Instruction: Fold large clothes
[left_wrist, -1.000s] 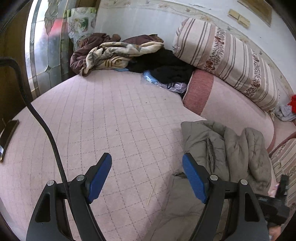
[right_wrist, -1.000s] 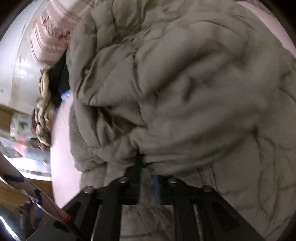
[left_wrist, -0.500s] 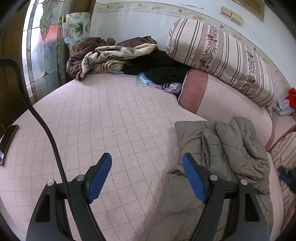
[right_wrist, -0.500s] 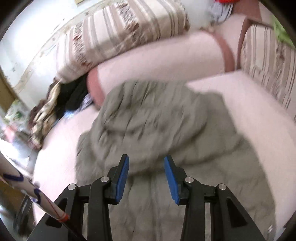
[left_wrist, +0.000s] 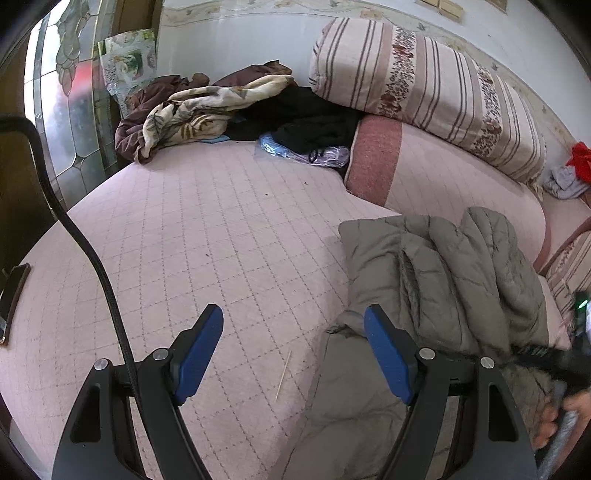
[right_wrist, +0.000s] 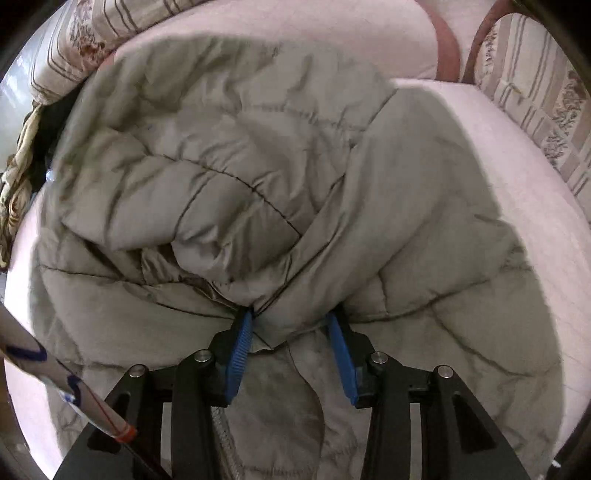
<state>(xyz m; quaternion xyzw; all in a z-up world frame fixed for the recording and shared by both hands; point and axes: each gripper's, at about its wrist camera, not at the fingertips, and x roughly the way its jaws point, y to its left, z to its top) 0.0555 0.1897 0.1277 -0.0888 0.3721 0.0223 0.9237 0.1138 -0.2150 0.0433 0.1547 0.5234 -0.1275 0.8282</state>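
A grey-green quilted jacket (left_wrist: 436, 266) lies bunched on the pink bed at the right of the left wrist view, and it fills the right wrist view (right_wrist: 258, 166). My left gripper (left_wrist: 293, 343) is open and empty, hovering over the bed beside the jacket's left edge. My right gripper (right_wrist: 291, 328) is open, with its blue pads either side of a fold of the jacket, pushed into the fabric. I cannot tell if the pads press the fold.
The pink quilted bed (left_wrist: 203, 229) spreads to the left. A pile of blankets and dark clothes (left_wrist: 221, 107) lies at the far end. A striped bolster (left_wrist: 424, 85) and pink cushion (left_wrist: 443, 177) line the wall. A thin stick (left_wrist: 283, 374) lies near my left gripper.
My right gripper let go of the jacket, pulled back with its jaws open, then moved in again onto a fold. The jacket settled lower on the bed. My left gripper hardly moved.
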